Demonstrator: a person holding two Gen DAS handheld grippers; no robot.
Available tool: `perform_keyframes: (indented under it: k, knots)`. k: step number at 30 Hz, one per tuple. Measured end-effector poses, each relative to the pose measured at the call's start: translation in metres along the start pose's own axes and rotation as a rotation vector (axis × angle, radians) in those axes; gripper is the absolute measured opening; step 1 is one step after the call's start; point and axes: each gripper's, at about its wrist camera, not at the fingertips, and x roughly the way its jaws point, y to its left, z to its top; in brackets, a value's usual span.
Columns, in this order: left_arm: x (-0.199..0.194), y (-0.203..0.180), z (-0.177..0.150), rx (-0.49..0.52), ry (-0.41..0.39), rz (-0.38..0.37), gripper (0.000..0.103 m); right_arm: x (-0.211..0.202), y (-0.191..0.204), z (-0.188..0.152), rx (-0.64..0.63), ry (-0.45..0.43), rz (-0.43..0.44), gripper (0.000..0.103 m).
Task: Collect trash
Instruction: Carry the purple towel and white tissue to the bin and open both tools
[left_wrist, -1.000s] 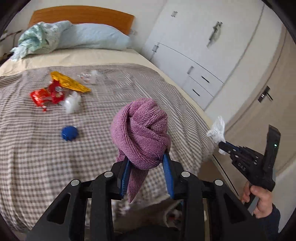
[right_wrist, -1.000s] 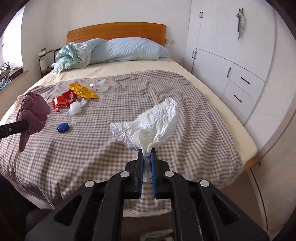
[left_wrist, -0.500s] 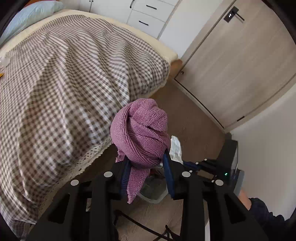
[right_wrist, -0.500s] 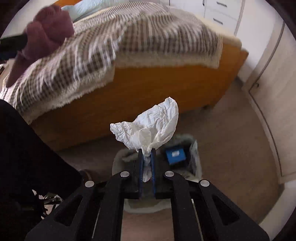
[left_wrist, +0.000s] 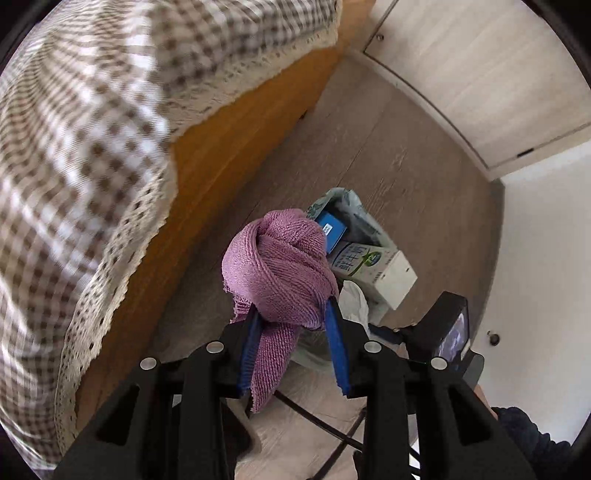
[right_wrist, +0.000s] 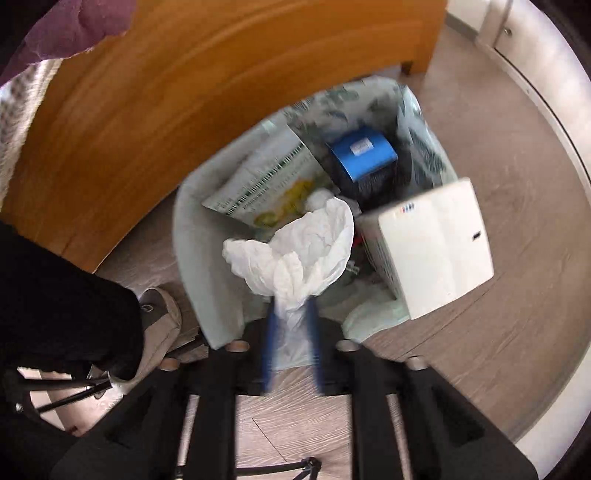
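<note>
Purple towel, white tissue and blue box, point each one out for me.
purple towel (left_wrist: 280, 266), left wrist view, on the knotted bulge.
white tissue (right_wrist: 306, 247), right wrist view, on the crumpled middle.
blue box (right_wrist: 364, 151), right wrist view, on its top face.

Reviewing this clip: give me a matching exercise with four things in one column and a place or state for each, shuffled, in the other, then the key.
Things:
1. purple cloth
2. crumpled white tissue
3. blue box
4. milk carton

Places or states:
A. sticks out over the bin's rim
B. gripped in the left claw
C. deep inside the bin, near its far wall
D. between the right claw's opening pads, above the bin

Pairs: 1-B, 2-D, 3-C, 4-A
</note>
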Motion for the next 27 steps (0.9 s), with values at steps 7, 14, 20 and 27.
perform_keyframes:
  k: [7, 14, 20, 27]
  knots:
    - [0.103, -0.015, 0.006, 0.054, 0.233, 0.036, 0.032, -0.020, -0.019, -0.009, 0.060, -0.093, 0.021, 0.058]
    - [0.163, -0.016, -0.003, 0.061, 0.336, 0.105, 0.034, -0.045, -0.050, -0.004, 0.172, -0.161, 0.038, 0.058]
    - [0.187, -0.024, -0.010, 0.126, 0.344, 0.191, 0.049, -0.053, -0.061, -0.001, 0.208, -0.182, 0.041, 0.058]
    - [0.182, -0.007, -0.008, 0.043, 0.329, 0.253, 0.050, -0.053, -0.059, -0.002, 0.203, -0.174, 0.064, 0.058]
